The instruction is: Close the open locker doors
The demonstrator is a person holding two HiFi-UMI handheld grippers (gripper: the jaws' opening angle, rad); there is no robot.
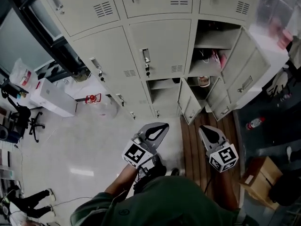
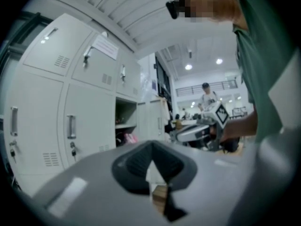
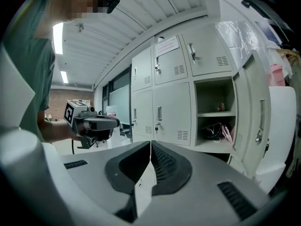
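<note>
Head view, looking steeply down: a wall of pale grey lockers (image 1: 155,46) fills the top. A person in a green shirt (image 1: 164,201) stands below, holding both tools side by side, aimed at the lockers and well short of them. The left gripper (image 1: 163,125) has its jaws together, with nothing in them. The right gripper (image 1: 201,128) is the same. Ahead and right of the right jaws, the upper door (image 1: 247,74) hangs wide open beside its compartment (image 1: 214,36). Just ahead of both pairs of jaws, a low door (image 1: 189,106) stands open. A second low door (image 1: 220,102) is ajar just right of it. Only this view shows these low doors, and the strip of wooden boards (image 1: 195,147) under the right gripper.

Left gripper view: the jaw tips meet in a point and clamp nothing. Left of the jaws are closed lockers. Just above and left of the tips is the open compartment, with something pink (image 2: 130,138) inside (too small to identify). Right of the jaws, a hand (image 2: 235,128) holds the right gripper. Only here do you see a paper note (image 2: 106,46) on a top locker and a bystander (image 2: 207,95) far off.

Right gripper view: the jaws are pressed together, empty. The left gripper floats left of them. Above and right of the tips is the open compartment, shown more clearly, with a shelf and dark clutter. The upper door stands open at the far right.
</note>
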